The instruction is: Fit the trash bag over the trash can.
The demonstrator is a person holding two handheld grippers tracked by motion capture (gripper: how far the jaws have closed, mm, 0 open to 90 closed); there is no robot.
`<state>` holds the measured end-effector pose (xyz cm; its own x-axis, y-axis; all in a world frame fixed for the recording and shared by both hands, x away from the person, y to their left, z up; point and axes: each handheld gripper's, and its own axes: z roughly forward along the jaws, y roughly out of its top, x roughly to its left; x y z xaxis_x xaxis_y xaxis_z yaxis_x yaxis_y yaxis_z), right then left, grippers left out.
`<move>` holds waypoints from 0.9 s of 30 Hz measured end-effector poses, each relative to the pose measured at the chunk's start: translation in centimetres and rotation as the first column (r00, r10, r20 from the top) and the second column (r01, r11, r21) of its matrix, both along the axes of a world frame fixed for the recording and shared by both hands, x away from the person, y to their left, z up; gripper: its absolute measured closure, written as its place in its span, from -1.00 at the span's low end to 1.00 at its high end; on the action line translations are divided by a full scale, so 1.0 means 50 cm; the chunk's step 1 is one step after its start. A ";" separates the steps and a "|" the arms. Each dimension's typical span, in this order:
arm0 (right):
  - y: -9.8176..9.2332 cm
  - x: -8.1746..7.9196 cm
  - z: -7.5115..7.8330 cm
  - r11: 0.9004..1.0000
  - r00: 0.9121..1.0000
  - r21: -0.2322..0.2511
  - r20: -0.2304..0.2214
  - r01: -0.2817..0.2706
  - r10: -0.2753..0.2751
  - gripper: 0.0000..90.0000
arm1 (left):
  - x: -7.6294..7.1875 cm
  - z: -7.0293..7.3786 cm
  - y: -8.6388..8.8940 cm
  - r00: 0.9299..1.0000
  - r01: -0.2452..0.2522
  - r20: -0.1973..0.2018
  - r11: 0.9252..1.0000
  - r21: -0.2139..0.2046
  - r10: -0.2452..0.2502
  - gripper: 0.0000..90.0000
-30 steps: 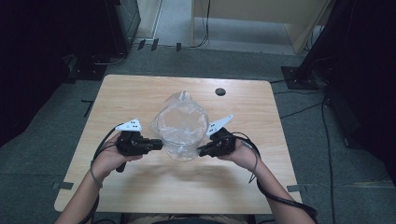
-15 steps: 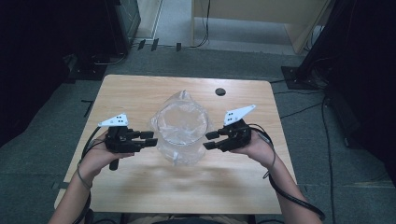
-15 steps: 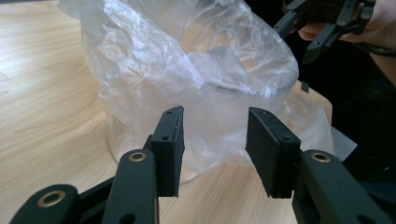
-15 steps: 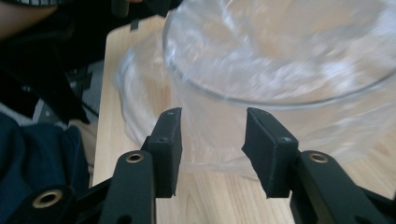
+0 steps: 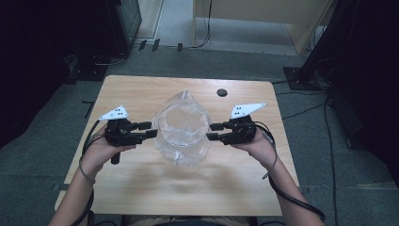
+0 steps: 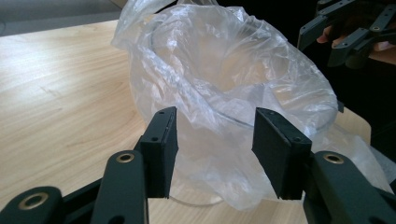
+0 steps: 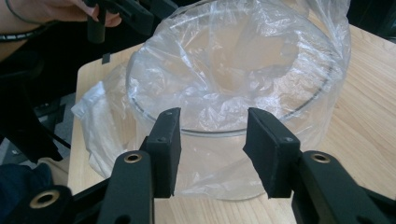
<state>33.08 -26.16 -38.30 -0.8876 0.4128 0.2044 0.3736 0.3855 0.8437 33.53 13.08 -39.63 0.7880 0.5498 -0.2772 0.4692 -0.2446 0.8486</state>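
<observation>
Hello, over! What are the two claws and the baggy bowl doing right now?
Left gripper and right gripper open, jaws just opened, nothing between them. Clear bowl lined with plastic bag, standing free on table. Nothing in the way.

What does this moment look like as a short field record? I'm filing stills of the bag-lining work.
container: clear round container on the wooden table
liner: thin plastic bag draped inside and over its rim
left gripper: jaws just opened, nothing held
right gripper: jaws just opened, nothing held
also on table: small dark round thing at the far edge
</observation>
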 end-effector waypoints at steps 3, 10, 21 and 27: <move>0.001 0.000 -0.002 1.000 1.000 -0.011 0.004 0.001 -0.001 0.18 | 0.011 0.003 0.001 1.000 -0.011 -0.002 1.000 0.004 0.011 0.10; -0.001 0.002 -0.001 0.999 0.999 0.010 0.004 0.038 -0.038 0.07 | 0.046 0.015 -0.016 0.996 -0.089 -0.037 0.995 -0.049 0.087 0.14; 0.004 0.004 -0.011 0.999 0.999 0.004 0.008 0.050 -0.050 -0.07 | 0.070 -0.010 -0.044 0.998 -0.059 -0.029 0.997 -0.052 0.058 0.01; 0.008 0.006 -0.013 0.999 0.999 -0.013 0.005 0.053 -0.053 -0.10 | 0.073 -0.023 -0.051 0.999 -0.014 -0.045 0.999 -0.049 0.011 0.07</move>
<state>33.41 -25.75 -38.94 -0.8655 0.4617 0.1946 0.3896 0.3762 0.8406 37.19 10.54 -40.77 0.7673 0.5444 -0.3389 0.5098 -0.1972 0.8374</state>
